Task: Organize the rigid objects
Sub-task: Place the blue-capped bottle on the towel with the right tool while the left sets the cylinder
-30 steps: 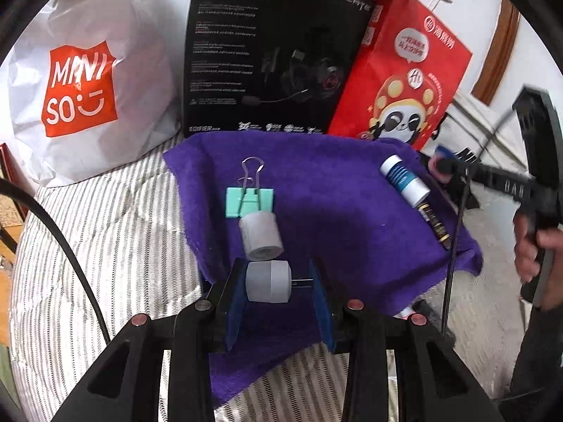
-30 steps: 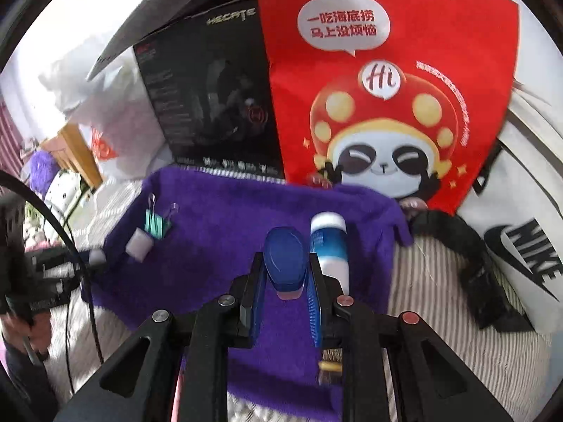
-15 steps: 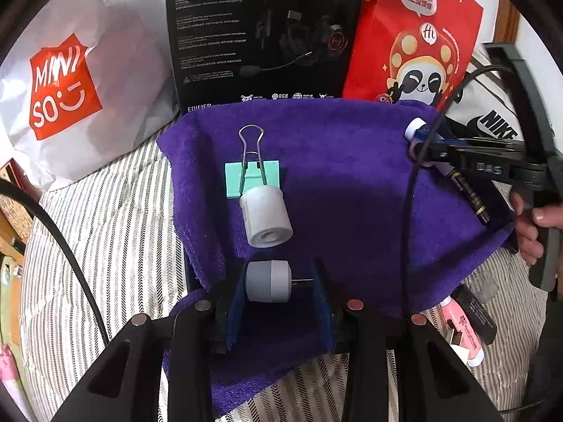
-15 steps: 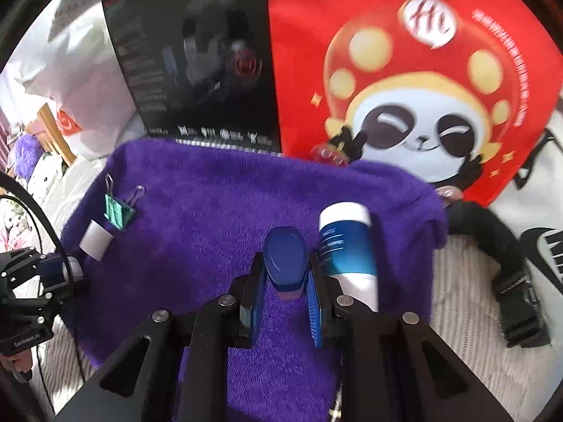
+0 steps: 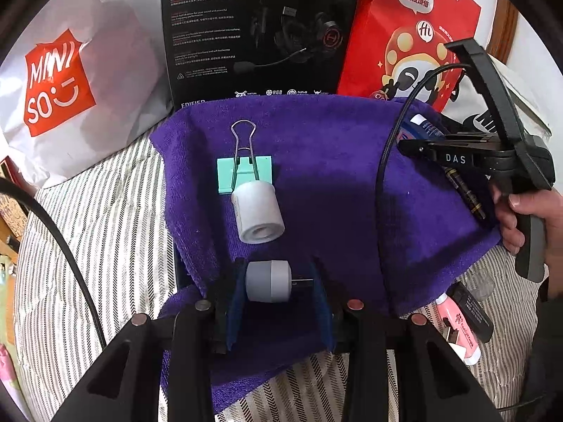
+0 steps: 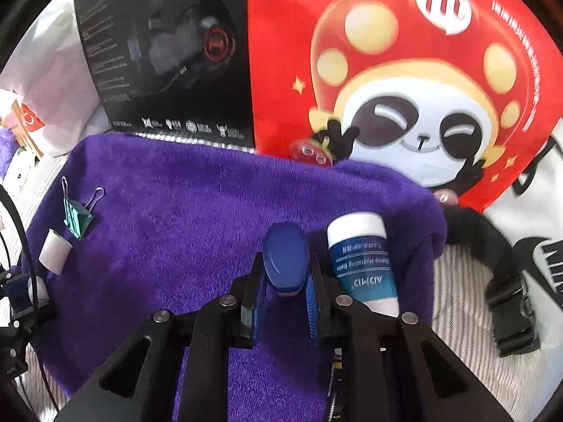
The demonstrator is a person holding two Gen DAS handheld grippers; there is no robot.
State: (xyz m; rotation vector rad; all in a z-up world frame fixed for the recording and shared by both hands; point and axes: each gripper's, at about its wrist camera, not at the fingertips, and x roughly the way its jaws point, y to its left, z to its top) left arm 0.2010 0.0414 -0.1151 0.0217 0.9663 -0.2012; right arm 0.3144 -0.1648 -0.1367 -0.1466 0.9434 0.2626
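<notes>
— Setting things in rows on the towel [image 5: 352,183]? Left gripper [image 5: 278,281] is clamped on a grey plug [image 5: 268,281], just below the roll [image 5: 258,212].

— Right gripper [image 6: 285,283] pinches a blue cap [image 6: 285,256], left of the tube [image 6: 362,263]; lower it gently, parallel.

A towel [image 5: 334,161] is lying spread over the striped bedding [image 5: 105,246]. Behind it a shopping bag [image 5: 70,70], a headset box [image 5: 253,28] and a printed paper bag [image 5: 404,35] are standing side by side, left to right. On the towel's left part a binder clip [image 5: 244,172] is lying, with a small roll [image 5: 257,211] touching its near edge. A balm tube [image 6: 362,263] is lying at the towel's right edge.
</notes>
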